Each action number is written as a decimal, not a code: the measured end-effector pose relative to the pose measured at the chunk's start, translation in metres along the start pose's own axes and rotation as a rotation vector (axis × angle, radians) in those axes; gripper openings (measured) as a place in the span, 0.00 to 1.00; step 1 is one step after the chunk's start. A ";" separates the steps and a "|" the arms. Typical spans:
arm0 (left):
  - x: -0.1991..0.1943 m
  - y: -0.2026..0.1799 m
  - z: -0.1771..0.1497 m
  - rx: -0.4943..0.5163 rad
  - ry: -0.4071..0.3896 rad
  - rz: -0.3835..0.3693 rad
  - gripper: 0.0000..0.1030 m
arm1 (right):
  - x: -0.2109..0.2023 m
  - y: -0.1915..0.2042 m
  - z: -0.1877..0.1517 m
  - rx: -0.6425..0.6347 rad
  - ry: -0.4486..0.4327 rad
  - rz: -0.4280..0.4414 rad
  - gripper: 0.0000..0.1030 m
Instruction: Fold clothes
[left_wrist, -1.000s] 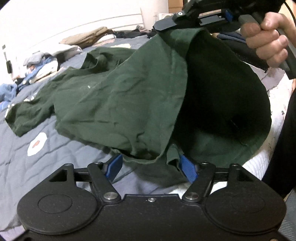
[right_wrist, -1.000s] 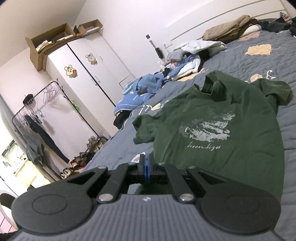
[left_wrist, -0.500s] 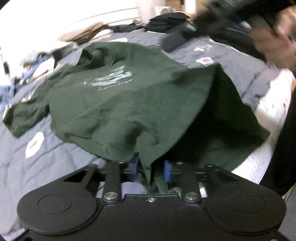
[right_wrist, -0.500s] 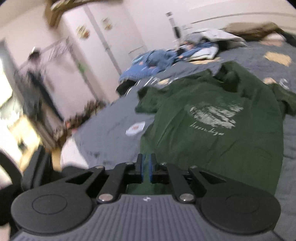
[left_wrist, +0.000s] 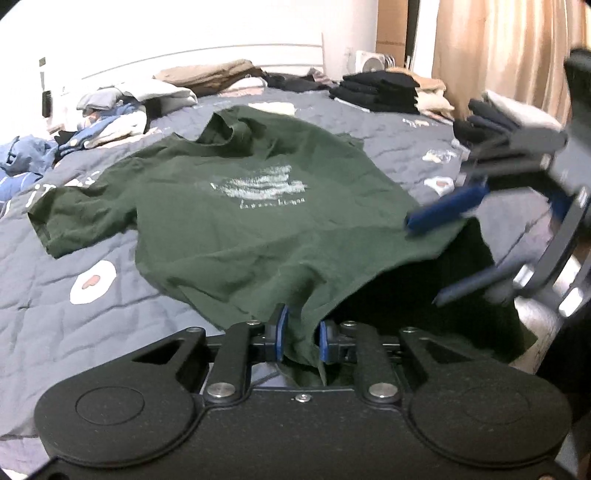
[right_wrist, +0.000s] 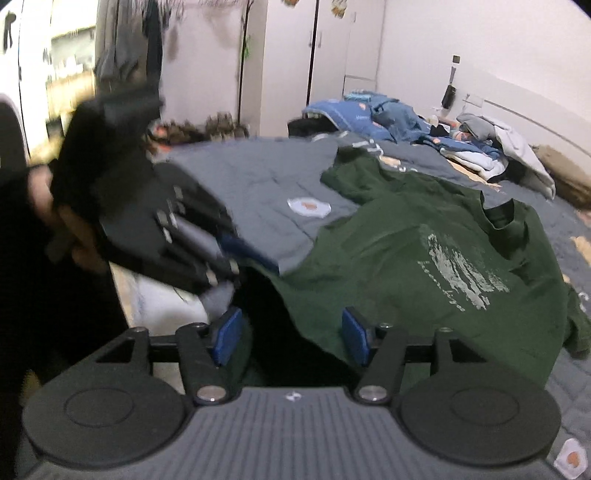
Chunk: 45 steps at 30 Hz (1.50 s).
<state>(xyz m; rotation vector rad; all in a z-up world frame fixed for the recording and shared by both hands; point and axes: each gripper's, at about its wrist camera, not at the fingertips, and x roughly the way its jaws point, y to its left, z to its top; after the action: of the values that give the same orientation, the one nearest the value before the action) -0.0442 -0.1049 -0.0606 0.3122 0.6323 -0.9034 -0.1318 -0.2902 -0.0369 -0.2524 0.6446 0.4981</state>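
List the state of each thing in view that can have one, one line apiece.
Green T-shirt: spread print side up on the bed, unfolded, near hem lifted.
Left hand-held gripper: shut on the T-shirt's hem.
Right hand-held gripper: open, hem between its fingers but not clamped.
Black clothes stack: folded, at the far side of the bed.
Blue and white clothes pile: unfolded, heaped.

The T-shirt (left_wrist: 236, 221) lies spread on the bed (left_wrist: 74, 325), collar toward the headboard (left_wrist: 207, 59); its near hem sits between the left claw's (left_wrist: 300, 334) fingers; the right claw (left_wrist: 436, 254) hovers at its right edge; folded stacks (left_wrist: 376, 94) sit behind, loose clothes (left_wrist: 110, 110) far left.
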 end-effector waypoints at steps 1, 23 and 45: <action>-0.002 0.001 0.001 -0.006 -0.008 -0.003 0.17 | 0.005 -0.002 -0.002 0.014 0.017 -0.023 0.53; -0.006 0.001 -0.009 0.064 0.054 -0.001 0.02 | -0.009 -0.059 0.003 0.405 -0.122 -0.007 0.13; -0.168 0.034 0.036 0.072 -0.074 0.220 0.01 | -0.001 -0.020 0.025 0.431 -0.187 0.178 0.13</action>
<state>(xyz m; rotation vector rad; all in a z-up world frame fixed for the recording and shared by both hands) -0.0797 0.0034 0.0727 0.4032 0.4875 -0.7241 -0.1095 -0.2979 -0.0151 0.2581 0.5782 0.5331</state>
